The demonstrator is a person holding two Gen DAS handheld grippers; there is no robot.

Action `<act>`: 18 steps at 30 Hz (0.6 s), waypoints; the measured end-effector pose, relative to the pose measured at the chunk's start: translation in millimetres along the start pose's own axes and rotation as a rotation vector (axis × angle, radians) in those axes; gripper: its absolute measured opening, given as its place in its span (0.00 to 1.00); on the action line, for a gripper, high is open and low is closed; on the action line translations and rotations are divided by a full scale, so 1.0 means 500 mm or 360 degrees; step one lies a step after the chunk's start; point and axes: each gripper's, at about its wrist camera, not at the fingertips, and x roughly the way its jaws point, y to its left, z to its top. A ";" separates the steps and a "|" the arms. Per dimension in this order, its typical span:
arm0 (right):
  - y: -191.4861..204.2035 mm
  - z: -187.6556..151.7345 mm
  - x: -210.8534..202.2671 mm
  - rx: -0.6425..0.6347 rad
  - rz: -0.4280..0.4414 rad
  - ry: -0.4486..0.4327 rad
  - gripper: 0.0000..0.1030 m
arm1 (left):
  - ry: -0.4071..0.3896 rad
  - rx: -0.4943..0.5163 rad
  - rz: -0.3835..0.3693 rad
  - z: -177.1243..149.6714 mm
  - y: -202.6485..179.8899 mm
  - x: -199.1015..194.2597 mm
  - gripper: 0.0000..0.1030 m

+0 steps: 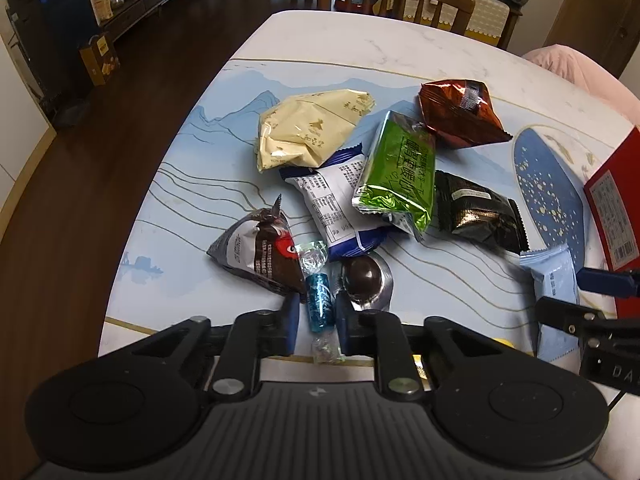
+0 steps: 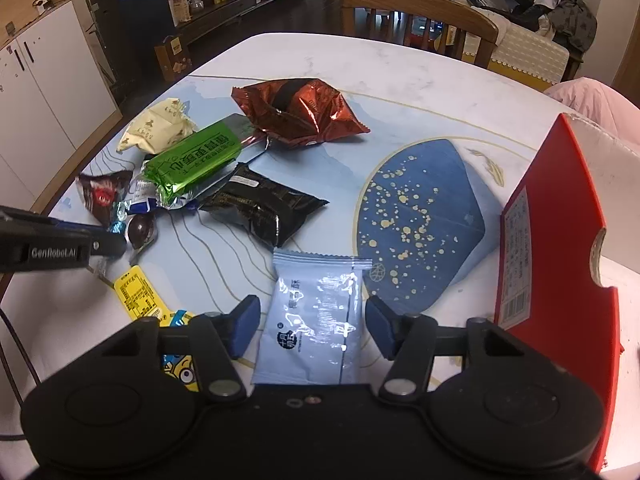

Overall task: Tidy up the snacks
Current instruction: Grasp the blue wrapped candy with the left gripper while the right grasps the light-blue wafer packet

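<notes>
A blue candy point(image 1: 320, 298) lies between the left gripper's point(image 1: 317, 312) parted jaws, lined up for pinching. The right gripper point(image 2: 312, 322), also apart, straddles a pale packet point(image 2: 316, 316) near the red box point(image 2: 560, 240).

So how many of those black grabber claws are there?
2. The left gripper straddles a blue twist-wrapped candy; the right gripper straddles a pale blue packet beside the red box.
</notes>
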 end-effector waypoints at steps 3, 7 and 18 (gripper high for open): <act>0.005 -0.004 0.002 -0.0033 -0.0017 -0.0007 0.49 | 0.0002 0.0028 0.0019 -0.005 -0.005 -0.002 0.12; 0.009 -0.007 -0.001 -0.0055 -0.0019 -0.0035 0.44 | 0.0009 0.0023 0.0017 -0.016 -0.004 -0.008 0.12; 0.010 -0.019 -0.048 -0.0022 0.0012 -0.0087 0.43 | 0.0036 -0.0062 -0.0026 -0.030 0.015 -0.048 0.12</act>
